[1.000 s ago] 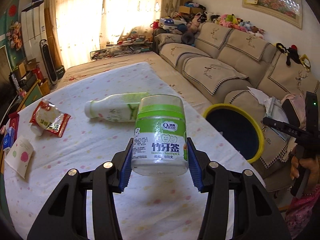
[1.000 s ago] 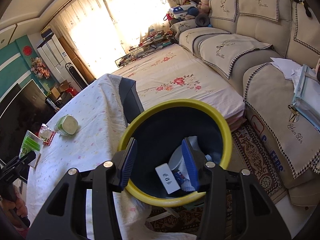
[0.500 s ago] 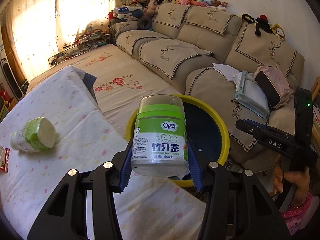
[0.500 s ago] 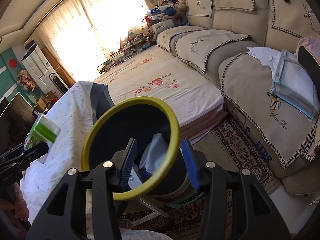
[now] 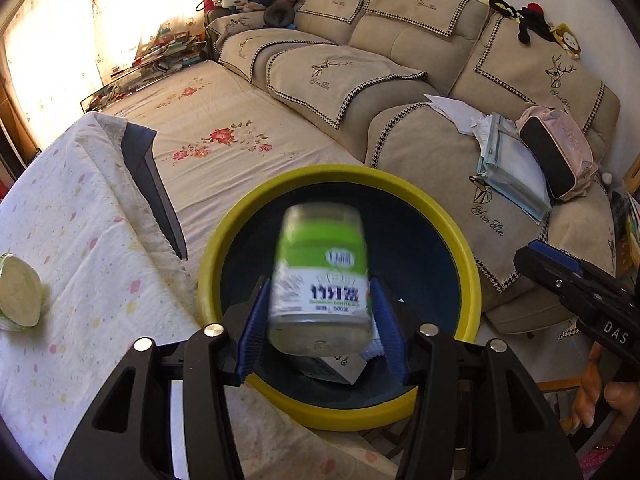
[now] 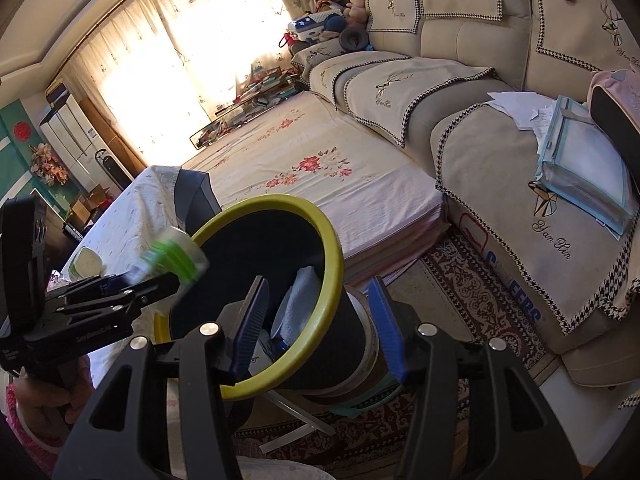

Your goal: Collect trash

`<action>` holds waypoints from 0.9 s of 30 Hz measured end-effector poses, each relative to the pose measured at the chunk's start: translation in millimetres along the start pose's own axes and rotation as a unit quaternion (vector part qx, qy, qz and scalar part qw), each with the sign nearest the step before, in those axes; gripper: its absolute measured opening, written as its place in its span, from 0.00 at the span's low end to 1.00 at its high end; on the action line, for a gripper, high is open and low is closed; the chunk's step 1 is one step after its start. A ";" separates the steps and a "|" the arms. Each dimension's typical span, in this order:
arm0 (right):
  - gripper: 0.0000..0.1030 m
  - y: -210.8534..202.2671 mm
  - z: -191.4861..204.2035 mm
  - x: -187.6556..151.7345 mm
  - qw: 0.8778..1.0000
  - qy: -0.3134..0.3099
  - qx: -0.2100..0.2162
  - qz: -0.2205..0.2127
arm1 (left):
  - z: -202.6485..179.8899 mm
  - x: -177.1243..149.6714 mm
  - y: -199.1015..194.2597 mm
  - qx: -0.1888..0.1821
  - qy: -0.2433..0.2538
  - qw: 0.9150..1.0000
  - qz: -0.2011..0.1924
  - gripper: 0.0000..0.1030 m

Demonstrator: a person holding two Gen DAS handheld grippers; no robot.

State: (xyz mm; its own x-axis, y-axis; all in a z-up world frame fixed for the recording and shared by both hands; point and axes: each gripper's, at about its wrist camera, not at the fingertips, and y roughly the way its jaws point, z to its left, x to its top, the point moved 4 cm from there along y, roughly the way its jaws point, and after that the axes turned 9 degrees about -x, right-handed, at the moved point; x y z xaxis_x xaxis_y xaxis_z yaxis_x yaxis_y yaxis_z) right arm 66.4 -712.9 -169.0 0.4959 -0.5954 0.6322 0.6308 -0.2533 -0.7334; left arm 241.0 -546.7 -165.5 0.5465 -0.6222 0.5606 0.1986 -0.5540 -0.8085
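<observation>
A green-and-white toothpick jar (image 5: pixel 320 276) shows blurred and tilted between the pads of my left gripper (image 5: pixel 320 320), over the mouth of the yellow-rimmed dark bin (image 5: pixel 348 176). The pads stand a little wider than the jar, which looks loose. In the right wrist view the jar (image 6: pixel 172 260) is at the bin's rim (image 6: pixel 332 264). My right gripper (image 6: pixel 316 324) straddles the bin's rim and wall, one finger inside and one outside, with gaps on both sides. Trash lies inside the bin (image 6: pixel 300 300).
A white-and-green bottle (image 5: pixel 18 292) lies on the table's spotted cloth (image 5: pixel 80 240) at the left. A beige sofa (image 5: pixel 440 92) with papers and a pink bag (image 5: pixel 556 156) stands behind the bin. A flowered mattress (image 6: pixel 320 172) and patterned rug (image 6: pixel 472 288) lie beyond.
My left gripper carried the jar from over the table to above the bin, and its jaws have widened so the jar blurs and tilts. The right gripper holds its place at the bin's rim.
</observation>
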 end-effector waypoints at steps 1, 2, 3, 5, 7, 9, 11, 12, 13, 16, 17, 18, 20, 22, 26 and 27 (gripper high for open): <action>0.48 1.1 0.5 -0.4 1.000 -0.001 0.001 0.001 | 2.1 -1.2 -3.2 0.000 0.000 1.000 -0.004 0.58; 0.48 1.9 1.4 -0.7 1.000 -0.001 0.001 0.003 | 2.6 -1.2 -6.1 0.000 0.000 1.000 -0.009 0.60; 0.48 2.8 2.3 -1.0 1.000 -0.002 0.001 0.004 | 4.3 -2.0 -9.5 0.000 0.001 1.000 -0.014 0.61; 0.48 4.3 4.3 -1.9 1.000 -0.003 0.001 0.006 | 9.0 -4.3 -20.5 0.000 0.001 1.000 -0.023 0.61; 0.48 4.8 8.2 -3.3 1.000 -0.005 0.002 0.008 | 16.6 -8.8 -35.1 -0.003 -0.005 0.999 -0.035 0.61; 0.48 5.7 11.7 -4.1 1.000 -0.009 0.002 0.010 | 25.8 -15.6 -52.1 -0.004 -0.014 0.999 -0.048 0.63; 0.48 6.7 15.9 -4.9 1.000 -0.014 0.003 0.011 | 38.8 -25.1 -72.3 -0.003 -0.028 0.997 -0.067 0.66; 0.48 6.9 18.4 -5.7 1.000 -0.016 0.004 0.013 | 45.3 -31.2 -82.0 -0.002 -0.036 0.997 -0.075 0.66; 0.48 7.2 20.5 -6.1 1.000 -0.018 0.005 0.013 | 53.8 -37.4 -92.9 -0.001 -0.045 0.995 -0.085 0.66; 0.48 8.5 30.6 -8.4 0.999 -0.028 0.007 0.018 | 82.9 -59.3 -126.1 0.010 -0.073 0.990 -0.116 0.67; 0.48 9.0 35.2 -9.2 0.999 -0.032 0.008 0.019 | 92.2 -67.0 -136.8 0.017 -0.081 0.989 -0.125 0.67; 0.48 9.6 40.0 -9.9 0.999 -0.036 0.010 0.021 | 103.6 -73.8 -147.0 0.026 -0.091 0.987 -0.134 0.67; 0.48 11.5 49.3 -11.1 0.999 -0.044 0.012 0.025 | 128.7 -90.9 -169.0 0.044 -0.112 0.981 -0.149 0.69; 0.48 13.3 60.9 -12.6 0.998 -0.055 0.016 0.030 | 154.3 -109.5 -188.2 0.065 -0.134 0.976 -0.162 0.70; 0.48 17.4 89.7 -16.9 0.995 -0.082 0.027 0.040 | 206.7 -147.0 -215.2 0.107 -0.179 0.963 -0.171 0.70; 0.48 18.2 97.4 -17.7 0.995 -0.089 0.028 0.042 | 219.3 -156.8 -220.7 0.114 -0.190 0.960 -0.173 0.70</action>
State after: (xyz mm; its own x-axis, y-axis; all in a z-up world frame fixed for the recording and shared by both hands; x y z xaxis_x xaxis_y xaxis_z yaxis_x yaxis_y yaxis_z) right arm 127.3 -632.7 -169.2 0.6428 -0.4672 0.6070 0.6128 -0.1617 -0.7735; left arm 289.9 -205.5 -114.2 0.6639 -0.1529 0.7320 0.5711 -0.5283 -0.6283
